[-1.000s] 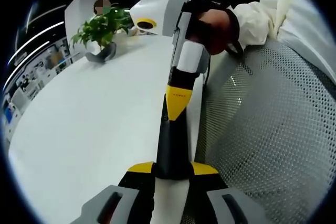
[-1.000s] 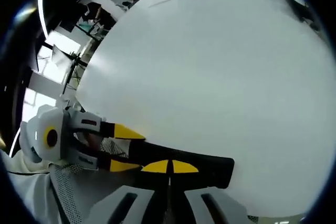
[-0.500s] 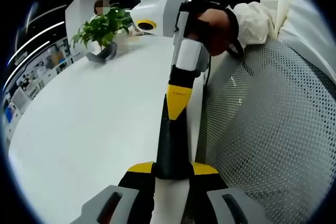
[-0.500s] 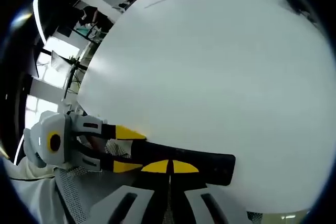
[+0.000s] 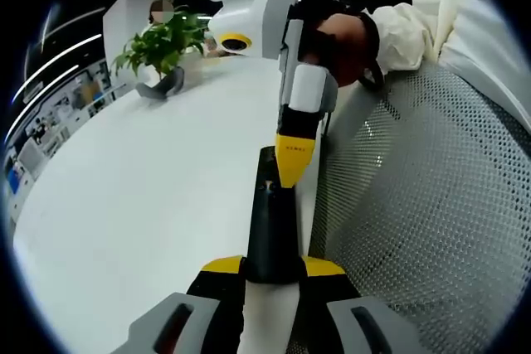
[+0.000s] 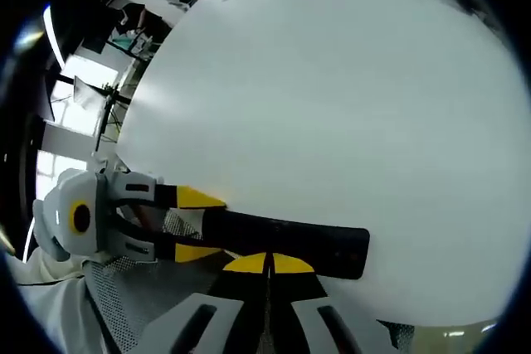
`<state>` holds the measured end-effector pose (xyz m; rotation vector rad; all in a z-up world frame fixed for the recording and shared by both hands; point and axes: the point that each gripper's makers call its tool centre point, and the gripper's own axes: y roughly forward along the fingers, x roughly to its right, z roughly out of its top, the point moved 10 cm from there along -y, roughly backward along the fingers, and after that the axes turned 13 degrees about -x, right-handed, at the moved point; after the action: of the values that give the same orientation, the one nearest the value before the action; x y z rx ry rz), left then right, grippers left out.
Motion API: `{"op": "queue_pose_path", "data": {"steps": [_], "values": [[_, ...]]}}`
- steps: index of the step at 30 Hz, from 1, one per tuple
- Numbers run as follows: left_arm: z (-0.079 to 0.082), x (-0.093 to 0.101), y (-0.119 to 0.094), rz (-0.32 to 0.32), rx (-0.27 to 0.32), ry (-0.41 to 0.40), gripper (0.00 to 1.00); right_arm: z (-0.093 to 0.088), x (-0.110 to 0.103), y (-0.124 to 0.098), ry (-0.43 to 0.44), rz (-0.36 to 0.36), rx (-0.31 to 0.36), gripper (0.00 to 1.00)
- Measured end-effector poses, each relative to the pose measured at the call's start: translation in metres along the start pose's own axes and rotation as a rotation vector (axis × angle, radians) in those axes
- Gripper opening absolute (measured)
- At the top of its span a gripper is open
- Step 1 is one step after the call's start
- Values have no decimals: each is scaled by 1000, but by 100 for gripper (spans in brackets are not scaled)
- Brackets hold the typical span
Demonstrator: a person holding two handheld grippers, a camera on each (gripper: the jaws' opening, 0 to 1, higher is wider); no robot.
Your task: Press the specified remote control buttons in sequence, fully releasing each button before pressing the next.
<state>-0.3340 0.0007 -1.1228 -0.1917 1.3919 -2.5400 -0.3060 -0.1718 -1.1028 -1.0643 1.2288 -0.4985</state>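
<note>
Left tongs (image 5: 272,267) are clamped on the near end of the black remote (image 5: 271,221) — yellow jaw tips either side of it at 6 o'clock in the left gripper view. The remote runs up toward 12 o'clock along the edge of the white table (image 5: 141,205), button face up; individual buttons are too small to make out.

Right tongs (image 5: 290,170) come in from 12 o'clock, jaws closed together, yellow tip on or just above the remote's far part. Can't tell from here whether it actually touches. A hand (image 5: 336,43) with a pale sleeve holds them at 1 o'clock.

Right gripper view: the right tongs' (image 6: 267,264) own yellow tips meet at 6 o'clock, gripping nothing, sitting right at the remote (image 6: 286,240), which lies across the frame from 8 to 4 o'clock. The left tongs (image 6: 199,223) straddle its 8 o'clock end.

Surface: table is plain matte white, glossy in patches, bare across most of both views. Its edge sits beside a grey mesh chair back (image 5: 423,205) — that takes 2 to 5 o'clock in the left gripper view.

Room: a potted green plant (image 5: 159,49) stands on the table's far side at 11 o'clock. Dark ceiling with strip lights at 9–10 o'clock, office clutter and bright windows behind.
</note>
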Motion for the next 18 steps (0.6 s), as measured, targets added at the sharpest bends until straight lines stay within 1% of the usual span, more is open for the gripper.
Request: {"op": "queue_pose_path", "data": {"steps": [7,9,12,18], "values": [[0,0,0,-2,1,1,24,-1,-2,1,-30,-21,0,0],[0,0,0,-2,1,1,24,-2,-5,2,-53,-37,-14,0],[0,0,0,-3,2,1,24,-2,-6,2,-63,-53,-20,0],[0,0,-1,-2,1,2,24,-2,-1,1,-26,-13,-18,0]]}}
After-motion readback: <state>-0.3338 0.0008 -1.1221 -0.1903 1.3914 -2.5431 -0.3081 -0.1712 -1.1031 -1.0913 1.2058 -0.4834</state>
